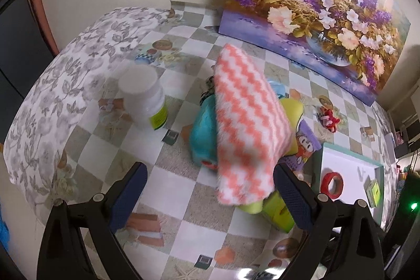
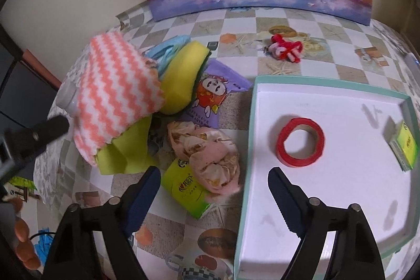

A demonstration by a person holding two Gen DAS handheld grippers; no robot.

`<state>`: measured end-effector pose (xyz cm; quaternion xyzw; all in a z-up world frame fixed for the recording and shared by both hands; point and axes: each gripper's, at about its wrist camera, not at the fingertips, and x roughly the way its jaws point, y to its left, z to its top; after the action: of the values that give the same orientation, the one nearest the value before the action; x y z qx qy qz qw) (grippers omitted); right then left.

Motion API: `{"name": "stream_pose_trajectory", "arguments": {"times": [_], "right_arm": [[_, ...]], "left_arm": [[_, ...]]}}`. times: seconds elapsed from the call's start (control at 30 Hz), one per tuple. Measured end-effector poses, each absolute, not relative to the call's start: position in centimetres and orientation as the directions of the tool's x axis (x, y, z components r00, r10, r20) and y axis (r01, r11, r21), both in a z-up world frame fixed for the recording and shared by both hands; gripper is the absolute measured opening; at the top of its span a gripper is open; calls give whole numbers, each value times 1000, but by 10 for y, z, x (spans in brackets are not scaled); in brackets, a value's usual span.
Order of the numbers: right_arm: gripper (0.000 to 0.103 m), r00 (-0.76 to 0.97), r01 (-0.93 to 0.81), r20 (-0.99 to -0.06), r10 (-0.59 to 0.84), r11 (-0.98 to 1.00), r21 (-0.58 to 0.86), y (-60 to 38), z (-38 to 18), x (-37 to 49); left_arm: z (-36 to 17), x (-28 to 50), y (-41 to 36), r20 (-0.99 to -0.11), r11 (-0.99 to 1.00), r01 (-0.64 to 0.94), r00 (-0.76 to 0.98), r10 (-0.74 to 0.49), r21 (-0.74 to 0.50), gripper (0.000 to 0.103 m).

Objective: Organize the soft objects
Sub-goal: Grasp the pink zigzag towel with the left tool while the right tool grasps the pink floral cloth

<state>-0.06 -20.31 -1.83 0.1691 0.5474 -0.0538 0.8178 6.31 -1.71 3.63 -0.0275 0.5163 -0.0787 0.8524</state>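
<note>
The right hand-held gripper (image 2: 214,175) hangs spread and empty above the pink cloth (image 2: 210,159): soft, light; pinch its bunched middle.

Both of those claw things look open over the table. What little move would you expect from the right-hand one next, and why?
Probably a short drop onto the crumpled pink cloth and a squeeze. The right gripper is open with nothing in it, the cloth lies loose between its fingertips on the green packet, and the tray is right beside it. That's my guess.
</note>
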Motion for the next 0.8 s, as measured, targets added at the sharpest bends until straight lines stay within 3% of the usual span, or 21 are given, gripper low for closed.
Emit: {"name": "stream_pose_trajectory", "arguments": {"times": [0.1, 0.27, 0.5, 0.63, 0.8], "right_arm": [[71, 386, 266, -916, 107, 938, 221, -203, -24, 3], [50, 383, 253, -917, 114, 942, 222, -202, -26, 6], [34, 371, 232, -920, 131, 946, 228, -197, -31, 8], [16, 361, 226, -923, 138, 947, 230, -195, -35, 8], [8, 366, 212, -920, 142, 949, 231, -193, -34, 8]], "left_arm": [[37, 68, -26, -876, 985, 116, 453, -168, -129, 95], [31, 72, -36, -879, 981, 145, 440, -182, -131, 76], [23, 75, -37, -885, 977, 145, 417, -206, -159, 48], [22, 75, -38, -885, 974, 147, 412, -218, -171, 31], [23, 75, -35, -878, 971, 144, 416, -237, -194, 13]]}}
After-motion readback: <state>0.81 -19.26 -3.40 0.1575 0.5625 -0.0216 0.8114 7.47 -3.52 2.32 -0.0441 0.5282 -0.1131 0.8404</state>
